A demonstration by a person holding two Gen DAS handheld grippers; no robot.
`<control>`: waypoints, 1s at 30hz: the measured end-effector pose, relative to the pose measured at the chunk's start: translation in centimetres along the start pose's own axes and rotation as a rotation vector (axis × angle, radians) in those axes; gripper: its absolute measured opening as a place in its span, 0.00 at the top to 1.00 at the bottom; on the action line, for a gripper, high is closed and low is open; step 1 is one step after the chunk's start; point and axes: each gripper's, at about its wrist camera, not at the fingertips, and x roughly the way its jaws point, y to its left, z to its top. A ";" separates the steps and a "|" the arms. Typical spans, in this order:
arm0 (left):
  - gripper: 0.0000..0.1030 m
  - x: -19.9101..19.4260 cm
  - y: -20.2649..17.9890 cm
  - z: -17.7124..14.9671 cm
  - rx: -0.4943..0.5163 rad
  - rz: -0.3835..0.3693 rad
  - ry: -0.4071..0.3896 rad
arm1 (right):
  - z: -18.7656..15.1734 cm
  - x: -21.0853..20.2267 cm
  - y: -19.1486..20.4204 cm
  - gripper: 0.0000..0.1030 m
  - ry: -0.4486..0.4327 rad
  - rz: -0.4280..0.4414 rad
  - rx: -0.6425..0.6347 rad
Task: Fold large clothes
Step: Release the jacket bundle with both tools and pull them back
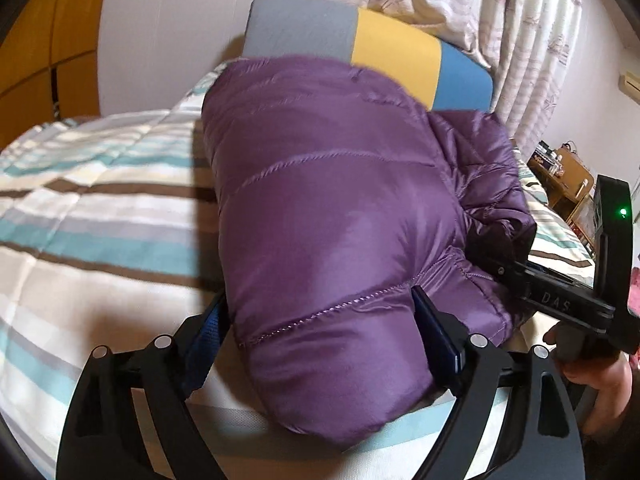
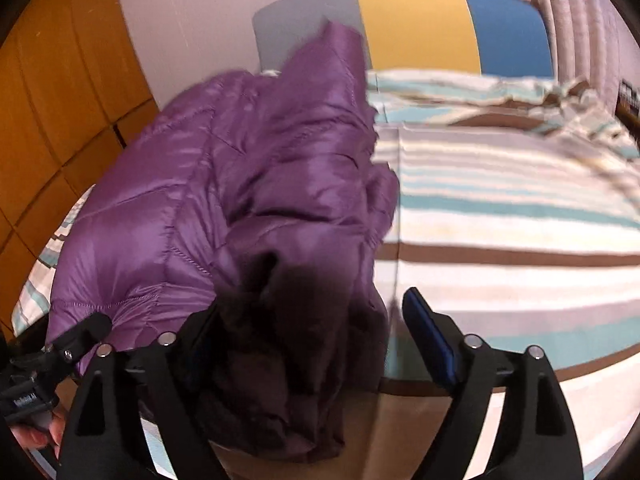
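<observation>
One purple puffer jacket [image 1: 320, 208] lies in a thick bundle on the striped bed cover [image 1: 100, 208], its near end at the bed's near edge and its far end reaching toward the headboard [image 1: 396, 52] with its grey, yellow and blue panels. It looks doubled over on itself, so the fold seems well along.

Two tools are at work, one at each near corner of the bundle. The left tool [image 1: 320, 336] has its fingers spread wide on either side of the rounded near end; the cloth bulges between them, but the pads do not appear to squeeze it. The right tool [image 2: 316, 344] is also spread wide, with a dark crumpled part of the jacket lying loose between its fingers and a clear gap on one side. Both seem placed to let the bundle settle flat.
</observation>
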 end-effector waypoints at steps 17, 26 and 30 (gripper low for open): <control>0.03 -2.5 -0.2 0.0 -0.149 0.039 -0.008 | -2.0 -3.5 0.0 0.08 -0.024 -0.085 0.015; 0.03 -3.0 -0.2 -0.2 -0.142 0.103 -0.049 | -3.5 -5.7 -0.1 0.05 -0.055 -0.157 -0.001; 0.03 -1.8 -0.1 -0.9 -0.113 0.114 -0.032 | -3.5 -4.3 -0.4 0.04 -0.008 -0.183 -0.014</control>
